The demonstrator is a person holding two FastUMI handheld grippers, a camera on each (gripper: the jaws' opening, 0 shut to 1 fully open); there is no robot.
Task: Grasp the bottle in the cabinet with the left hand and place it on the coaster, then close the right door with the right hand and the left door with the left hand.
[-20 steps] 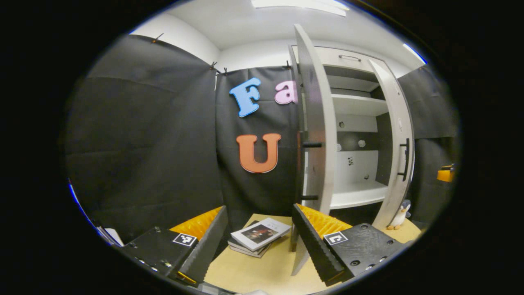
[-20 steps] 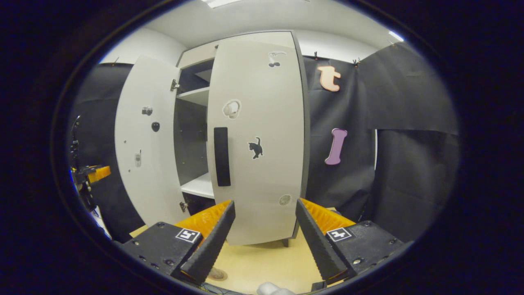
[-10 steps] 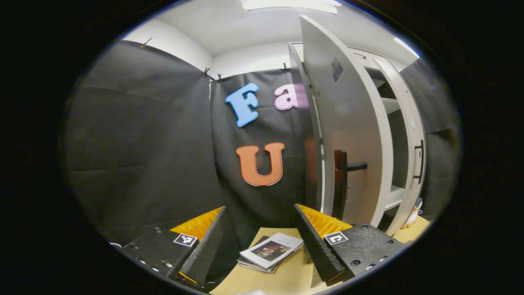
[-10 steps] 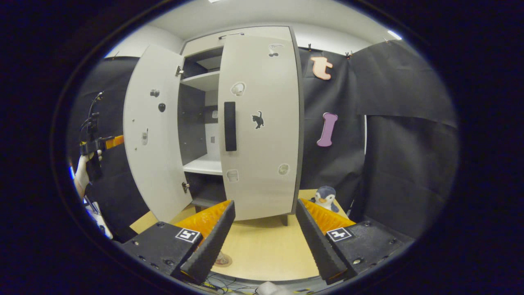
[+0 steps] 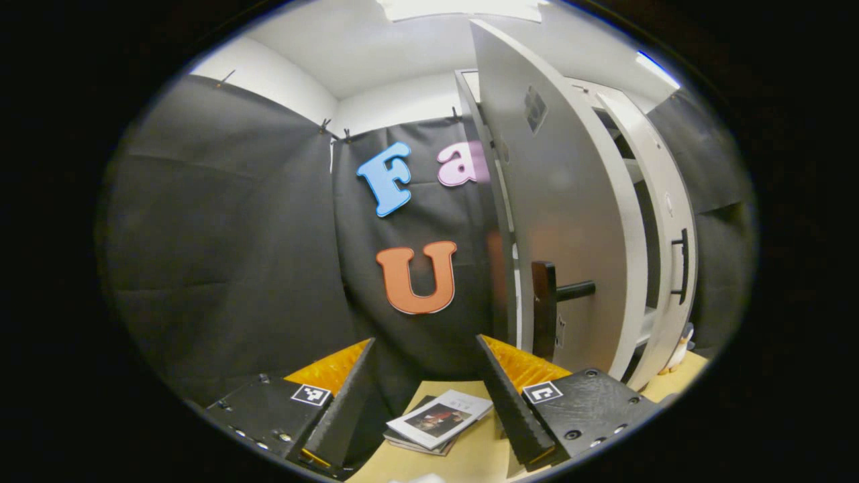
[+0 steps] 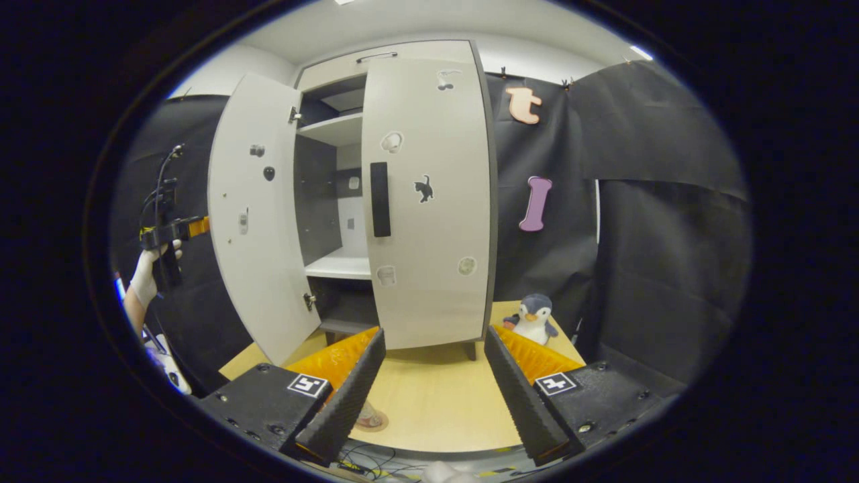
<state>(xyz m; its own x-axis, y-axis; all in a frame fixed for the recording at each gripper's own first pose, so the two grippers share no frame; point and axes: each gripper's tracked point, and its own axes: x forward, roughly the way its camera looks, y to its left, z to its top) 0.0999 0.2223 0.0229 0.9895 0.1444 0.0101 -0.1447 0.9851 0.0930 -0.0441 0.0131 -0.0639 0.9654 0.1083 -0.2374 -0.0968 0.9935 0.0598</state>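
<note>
The left gripper (image 5: 424,392) has its two fingers spread wide apart, and nothing is between them. It is up in the air, near the outer face of the left door (image 5: 560,221) of the white cabinet (image 6: 335,134). This door is part way open and shows its edge and front face in the left gripper view. Its black handle (image 5: 545,305) sticks out just above the gripper's right finger. Past the door you can see the right door (image 5: 671,268) with its own black handle. Below the gripper, two books (image 5: 436,419) lie in a pile on the bench (image 5: 470,456).

The right gripper (image 6: 433,386) is also spread wide and holds nothing. It is back from the cabinet, above the wooden bench. In the right gripper view the right door is nearly flat across the front, with a black handle and a small cat sticker (image 6: 423,188) on it. The left door swings out to the left. In the gap between the doors you can see white shelves (image 6: 339,265).

Far to the left in that view, a hand (image 6: 149,272) holds the other gripper up beside the left door.

A toy penguin (image 6: 535,317) sits on the bench to the right of the cabinet. Down by the right gripper's left finger, something stands on a round coaster (image 6: 371,421), but I cannot tell if it is the bottle, as the finger hides most of it
</note>
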